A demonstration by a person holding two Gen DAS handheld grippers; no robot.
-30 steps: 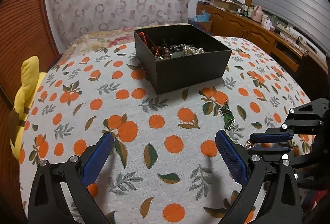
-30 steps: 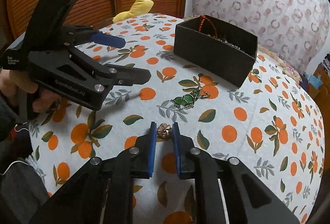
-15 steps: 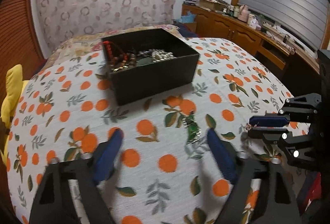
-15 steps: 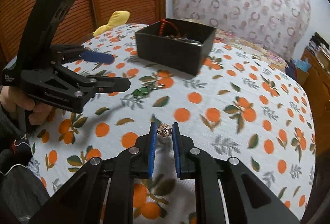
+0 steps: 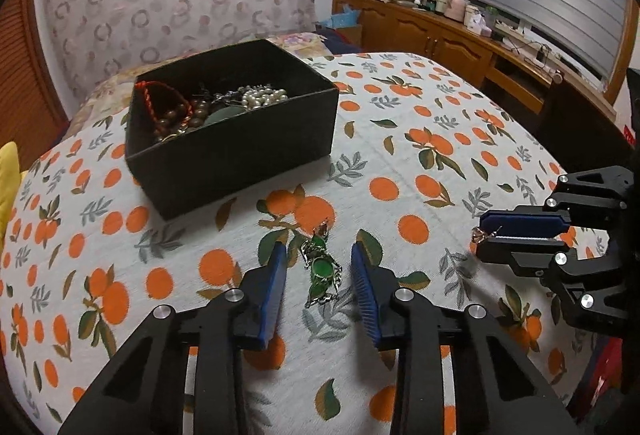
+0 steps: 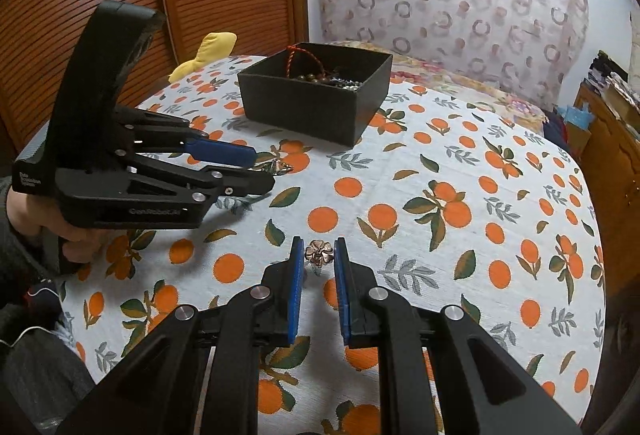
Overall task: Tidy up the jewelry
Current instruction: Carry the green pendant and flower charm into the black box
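Pinching a small flower stud (image 6: 319, 252) at the tips of my right tongs (image 6: 319, 255), I hold it off the cloth. The green pendant (image 5: 321, 269) lies between my released left tongs (image 5: 319, 267), ungrasped. Both must yet reach the box (image 5: 240, 151) ahead, already holding beads and pearls.

I'm seeing open tablecloth (image 5: 460, 107) stretching right of the black box (image 5: 240, 151), which is standing as the one tall obstacle at the far left. My left gripper (image 5: 318, 267) is straddling the green brooch (image 5: 322, 269), its jaws apart. My right gripper (image 6: 316, 259) is occupying the near right, gripping a flower earring (image 6: 318, 251).
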